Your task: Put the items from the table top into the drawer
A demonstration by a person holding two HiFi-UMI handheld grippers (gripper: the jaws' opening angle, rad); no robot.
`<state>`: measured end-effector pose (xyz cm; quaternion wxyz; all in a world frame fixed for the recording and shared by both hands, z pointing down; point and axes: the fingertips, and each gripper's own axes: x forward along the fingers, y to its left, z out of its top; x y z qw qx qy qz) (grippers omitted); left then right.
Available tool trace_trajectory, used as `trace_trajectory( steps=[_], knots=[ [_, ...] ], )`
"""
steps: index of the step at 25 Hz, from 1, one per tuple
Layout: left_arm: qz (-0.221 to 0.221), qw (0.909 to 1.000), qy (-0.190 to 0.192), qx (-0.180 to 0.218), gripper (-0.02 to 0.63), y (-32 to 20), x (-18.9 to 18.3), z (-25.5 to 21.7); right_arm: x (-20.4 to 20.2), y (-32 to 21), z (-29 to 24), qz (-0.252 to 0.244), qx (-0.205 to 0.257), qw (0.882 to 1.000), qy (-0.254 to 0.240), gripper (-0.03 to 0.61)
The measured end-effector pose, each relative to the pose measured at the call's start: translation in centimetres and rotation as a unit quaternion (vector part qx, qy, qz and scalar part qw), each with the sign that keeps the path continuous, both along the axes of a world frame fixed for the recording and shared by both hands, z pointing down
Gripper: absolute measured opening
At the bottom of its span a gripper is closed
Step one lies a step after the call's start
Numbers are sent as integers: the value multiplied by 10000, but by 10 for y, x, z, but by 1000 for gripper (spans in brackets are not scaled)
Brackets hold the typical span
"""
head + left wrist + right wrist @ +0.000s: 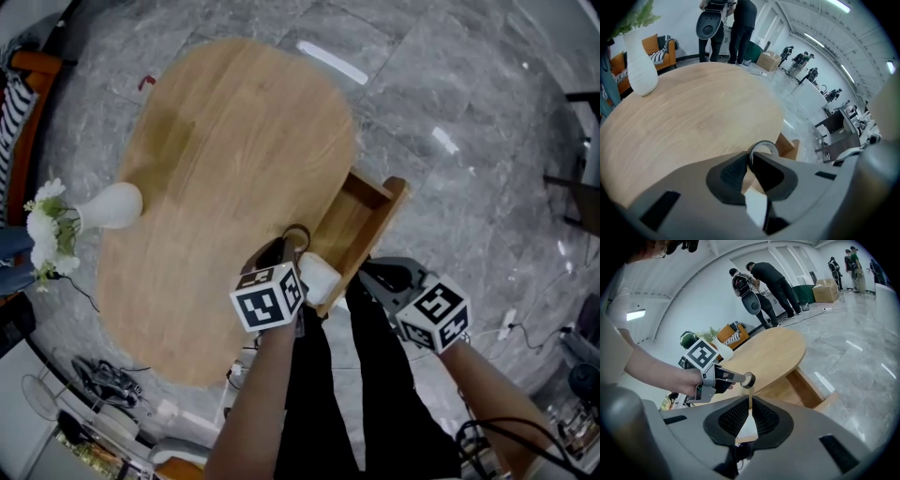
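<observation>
A small dark-rimmed tape roll (296,234) hangs on edge, pinched in the left gripper (287,250), at nine o'clock of the open wooden drawer (361,217).

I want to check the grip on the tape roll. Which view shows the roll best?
The right gripper view: the tape roll shows from the side, pinched at the tips of the left gripper, clear of its body. The left gripper view shows only the roll's upper arc above the jaws. The head view shows a small dark ring, partly hidden.

The left gripper (748,158) hides half the tape roll (763,144) (lower part).
</observation>
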<state>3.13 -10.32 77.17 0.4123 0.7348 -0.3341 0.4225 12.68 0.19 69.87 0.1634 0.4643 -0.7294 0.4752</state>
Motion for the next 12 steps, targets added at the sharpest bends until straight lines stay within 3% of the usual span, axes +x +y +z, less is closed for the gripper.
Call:
trace_trajectory(
  steps=[12],
  knots=[
    [518,9985,-11,-158,43,56,45,14,38,38,10,350,-84,9993,-14,43]
  ],
)
